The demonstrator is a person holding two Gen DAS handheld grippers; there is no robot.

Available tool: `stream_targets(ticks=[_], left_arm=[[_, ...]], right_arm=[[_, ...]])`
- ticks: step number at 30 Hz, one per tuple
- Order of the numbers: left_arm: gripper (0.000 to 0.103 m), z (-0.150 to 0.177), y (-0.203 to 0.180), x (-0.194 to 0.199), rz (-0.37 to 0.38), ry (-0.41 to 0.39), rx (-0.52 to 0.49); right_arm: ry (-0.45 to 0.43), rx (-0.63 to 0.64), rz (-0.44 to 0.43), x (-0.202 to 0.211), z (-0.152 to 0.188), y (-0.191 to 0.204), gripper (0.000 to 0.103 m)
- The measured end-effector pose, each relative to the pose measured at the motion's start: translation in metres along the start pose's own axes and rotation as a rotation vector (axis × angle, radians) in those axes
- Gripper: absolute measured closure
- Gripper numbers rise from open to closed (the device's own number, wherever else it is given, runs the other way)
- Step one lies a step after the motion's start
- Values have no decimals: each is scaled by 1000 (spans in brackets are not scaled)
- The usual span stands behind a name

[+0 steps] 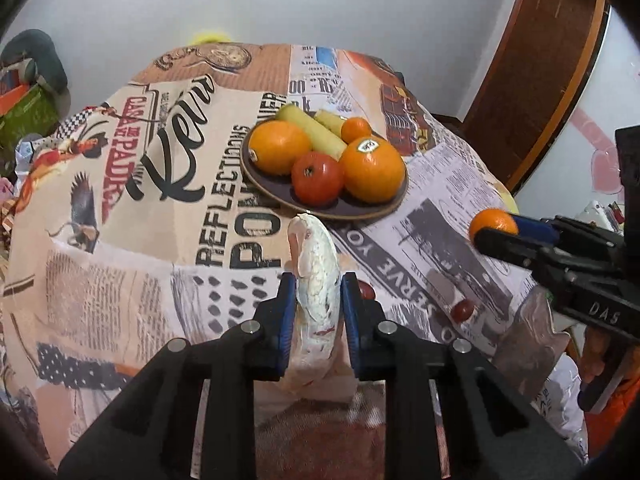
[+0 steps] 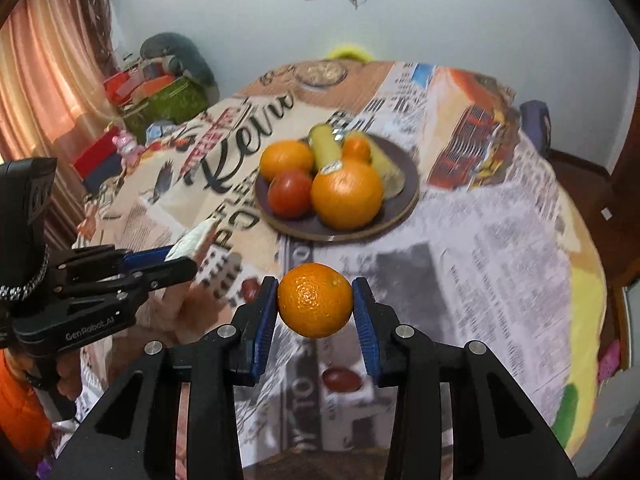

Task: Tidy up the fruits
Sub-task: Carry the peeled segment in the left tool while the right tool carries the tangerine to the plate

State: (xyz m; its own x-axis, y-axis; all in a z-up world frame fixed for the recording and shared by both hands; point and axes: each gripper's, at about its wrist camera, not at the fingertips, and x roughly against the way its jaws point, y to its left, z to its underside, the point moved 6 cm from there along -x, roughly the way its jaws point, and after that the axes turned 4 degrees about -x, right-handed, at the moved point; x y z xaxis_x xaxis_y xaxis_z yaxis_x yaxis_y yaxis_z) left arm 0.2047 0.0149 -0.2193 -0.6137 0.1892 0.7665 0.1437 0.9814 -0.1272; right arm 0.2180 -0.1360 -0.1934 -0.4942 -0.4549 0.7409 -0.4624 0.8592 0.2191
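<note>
A dark plate [image 1: 360, 213] on the printed tablecloth holds two big oranges [image 1: 374, 174], a tomato [image 1: 317, 178], a small mandarin [image 1: 356, 129] and yellow-green bananas [image 1: 316, 133]. In front of the plate, my left gripper [image 1: 318, 280] is shut on a crumpled white plastic bag [image 1: 316, 256] held off the cloth. My right gripper [image 2: 315, 292] is shut on a small mandarin [image 2: 315, 300], lifted above the table short of the plate [image 2: 332, 235]. Each gripper also shows in the other's view: the right gripper [image 1: 494, 229] at the right, the left gripper [image 2: 176, 258] at the left.
Two small dark red fruits [image 1: 366, 290] [image 1: 462, 309] lie on the cloth below the grippers. Boxes and clutter [image 2: 160, 96] are stacked beyond the table's left side. A wooden door [image 1: 532, 80] stands at the right. The person's orange sleeve [image 2: 20, 400] is at the near edge.
</note>
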Motion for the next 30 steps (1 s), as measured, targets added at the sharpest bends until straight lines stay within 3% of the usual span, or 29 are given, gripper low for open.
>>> stream_targets(ticks=[17,30], left_arm=[[81,-58,3,20,1,-142,6],[81,-105,6,3,3,-195,3]], right_arm=[[-95,-14,14,5,-45,-18,69],[-135,-7,29,-13,-80,-31,69]])
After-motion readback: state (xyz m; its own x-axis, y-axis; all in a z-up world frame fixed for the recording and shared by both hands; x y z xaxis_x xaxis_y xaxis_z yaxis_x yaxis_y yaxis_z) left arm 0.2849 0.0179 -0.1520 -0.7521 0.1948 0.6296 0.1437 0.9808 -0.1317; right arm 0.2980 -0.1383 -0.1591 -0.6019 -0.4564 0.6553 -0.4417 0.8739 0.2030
